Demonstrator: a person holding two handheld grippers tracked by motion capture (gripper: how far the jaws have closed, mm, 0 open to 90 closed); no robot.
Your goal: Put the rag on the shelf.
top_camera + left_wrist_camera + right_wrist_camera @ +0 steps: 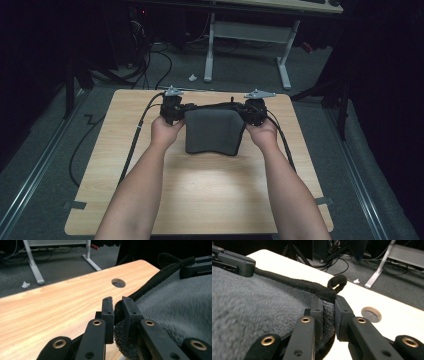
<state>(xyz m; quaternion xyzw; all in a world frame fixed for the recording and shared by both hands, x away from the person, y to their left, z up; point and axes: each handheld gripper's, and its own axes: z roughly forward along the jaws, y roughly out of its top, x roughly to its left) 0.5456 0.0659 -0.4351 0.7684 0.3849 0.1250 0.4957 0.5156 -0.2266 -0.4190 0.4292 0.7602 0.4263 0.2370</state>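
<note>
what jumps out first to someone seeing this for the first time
A grey fleece cloth with a black corded edge lies toward the far side of the wooden table. The left tool and the right tool each pinch a far corner of it. A round hole in the tabletop sits beyond the cloth.

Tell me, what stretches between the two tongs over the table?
A grey fleecy towel with a black corded edge spans the gap: the left tongs and right tongs each pinch one corner, as the high view shows.
</note>
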